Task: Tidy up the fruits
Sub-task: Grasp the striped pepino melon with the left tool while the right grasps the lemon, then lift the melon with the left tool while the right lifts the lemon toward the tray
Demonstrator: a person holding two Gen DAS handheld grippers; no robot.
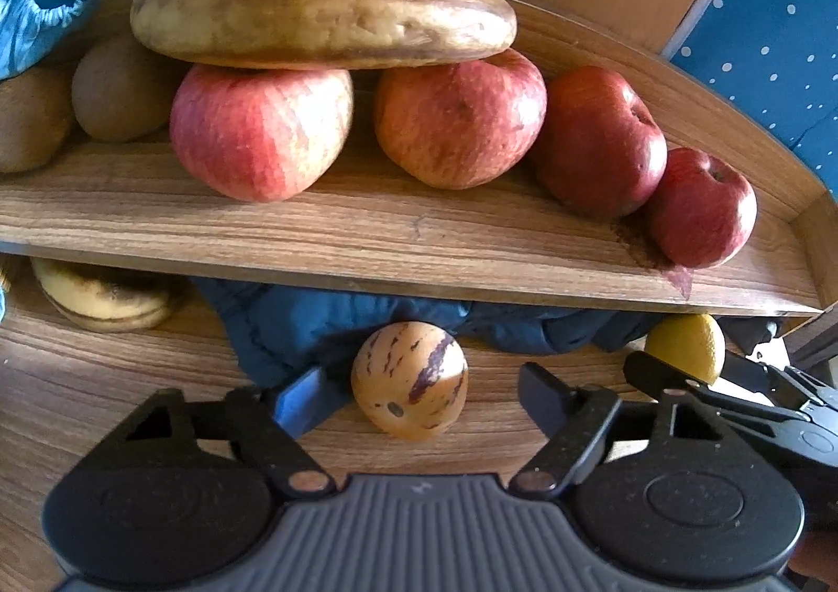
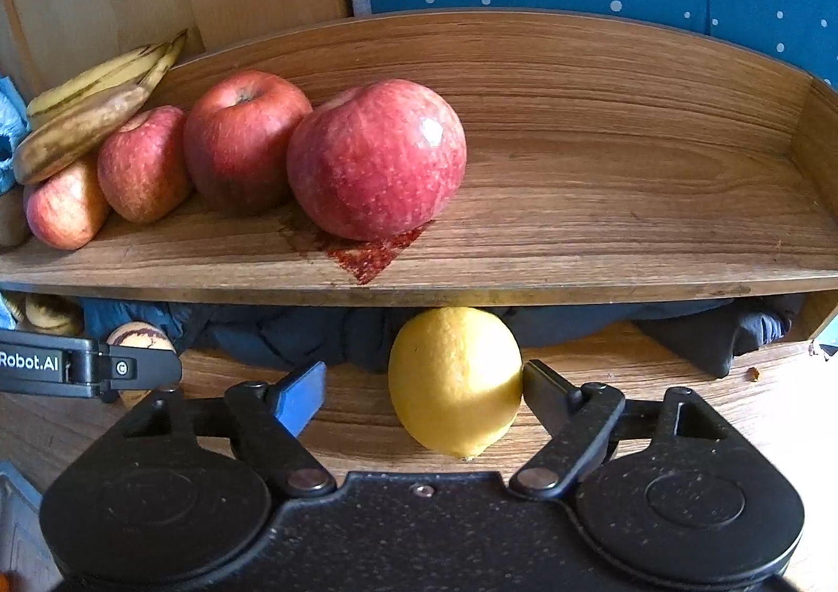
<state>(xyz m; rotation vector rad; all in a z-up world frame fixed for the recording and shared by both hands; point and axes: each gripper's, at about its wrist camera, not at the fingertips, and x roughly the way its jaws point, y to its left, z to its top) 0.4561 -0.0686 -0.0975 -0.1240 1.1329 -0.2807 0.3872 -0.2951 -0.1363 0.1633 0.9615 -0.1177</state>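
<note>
The left claw [image 1: 421,395] is spread wide apart, and a little round fruit with purple stripes [image 1: 409,378] sits on the desk [image 1: 105,382] between its two fingers. No finger touches it.

The right claw [image 2: 424,395] is spread wide too. A yellow lemon [image 2: 454,380] sits between its fingers — the right-side finger [image 2: 550,390] is right up against the lemon's skin, and the blue-padded finger [image 2: 298,395] is off to the side, not touching.

Both fruits lie on the desk, just in front of a crumpled dark blue cloth [image 1: 324,325] that is tucked under a wooden shelf [image 2: 602,204].

Up on the shelf, four red apples [image 2: 376,157] stand in a row. Two brown-spotted bananas [image 1: 324,15] lie on top of the two paler apples. Brown kiwis [image 1: 118,91] sit at the left end of the shelf, beside something blue and crinkly [image 1: 47,0]. The right part of the shelf is bare wood.

One more banana [image 1: 99,298] lies on the desk under the shelf, at the left.
</note>
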